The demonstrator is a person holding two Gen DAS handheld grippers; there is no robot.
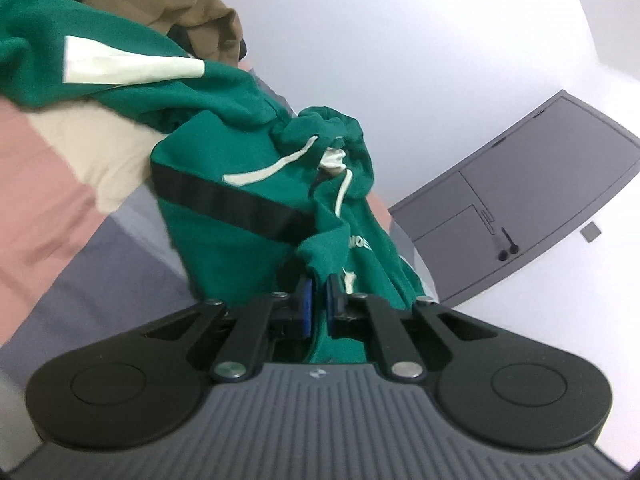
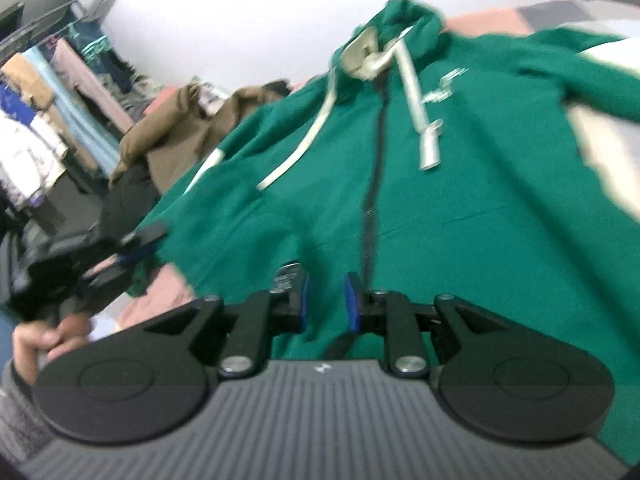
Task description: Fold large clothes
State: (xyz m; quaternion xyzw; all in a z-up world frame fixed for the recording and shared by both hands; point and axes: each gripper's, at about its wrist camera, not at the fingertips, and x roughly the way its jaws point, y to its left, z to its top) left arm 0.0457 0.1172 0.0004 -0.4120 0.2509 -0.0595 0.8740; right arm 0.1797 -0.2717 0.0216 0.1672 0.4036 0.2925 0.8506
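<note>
Covering striped bedding (image 1: 60, 184), green hoodie (image 2: 460, 208); grey door (image 1: 532, 196), white wall (image 1: 380, 60).

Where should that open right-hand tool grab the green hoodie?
Probably the bottom hem beside the zipper, nearest the right gripper. The green hoodie lies front up with its hood far away, so the thin hem edge faces the open fingers; come in low from the near side. The left gripper is already shut on another fold of it.

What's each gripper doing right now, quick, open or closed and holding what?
Left gripper: closed, fingers pinching a fold of the green hoodie.
Right gripper: open, fingers apart over the green hoodie's hem, holding nothing.
</note>
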